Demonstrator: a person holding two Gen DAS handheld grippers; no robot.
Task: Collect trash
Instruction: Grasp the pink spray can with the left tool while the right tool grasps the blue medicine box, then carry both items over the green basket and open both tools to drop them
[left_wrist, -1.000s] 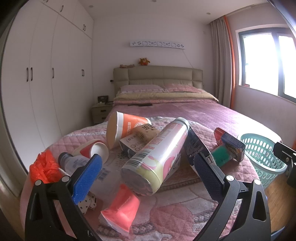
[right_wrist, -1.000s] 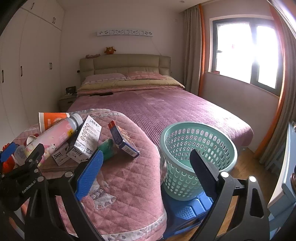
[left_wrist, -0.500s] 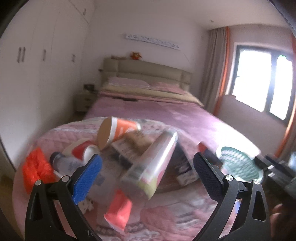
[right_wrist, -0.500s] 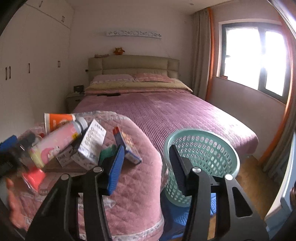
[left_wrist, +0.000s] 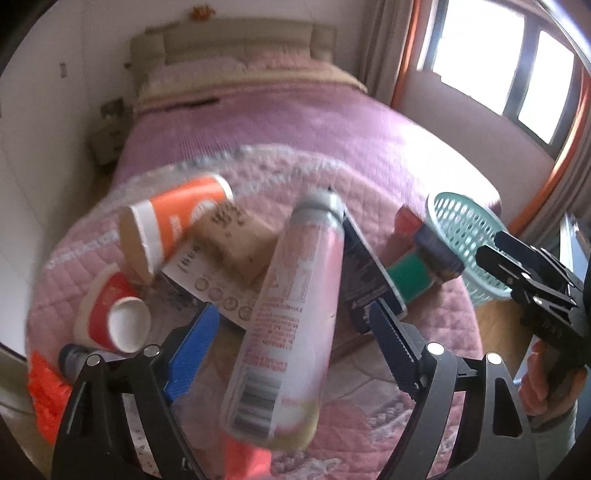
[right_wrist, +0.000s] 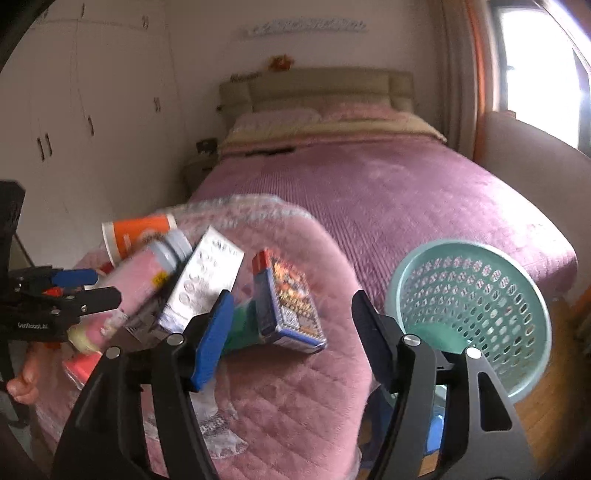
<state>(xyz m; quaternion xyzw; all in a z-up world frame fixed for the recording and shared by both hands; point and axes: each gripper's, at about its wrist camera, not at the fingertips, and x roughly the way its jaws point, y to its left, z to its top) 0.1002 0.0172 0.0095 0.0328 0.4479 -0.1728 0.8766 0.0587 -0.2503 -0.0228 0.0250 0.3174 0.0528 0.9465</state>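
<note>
Only from the left wrist: red cup (left_wrist: 118, 317) beside orange cup (left_wrist: 173, 229).

Trash heaped on quilted tabletop (right_wrist: 295, 387), tall bottle (left_wrist: 291, 317) lying atop boxes, paper cup (left_wrist: 173, 229) behind, basket (right_wrist: 476, 314) on floor right, bed (right_wrist: 388, 192) beyond.

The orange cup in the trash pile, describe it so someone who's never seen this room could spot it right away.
At the foot of the bed a pink quilted cover holds a trash pile beside a green basket. The orange cup lies on its side at the pile's far left edge, next to the pink bottle. Its orange wall with a white rim sets it apart from the smaller red cup.
</note>
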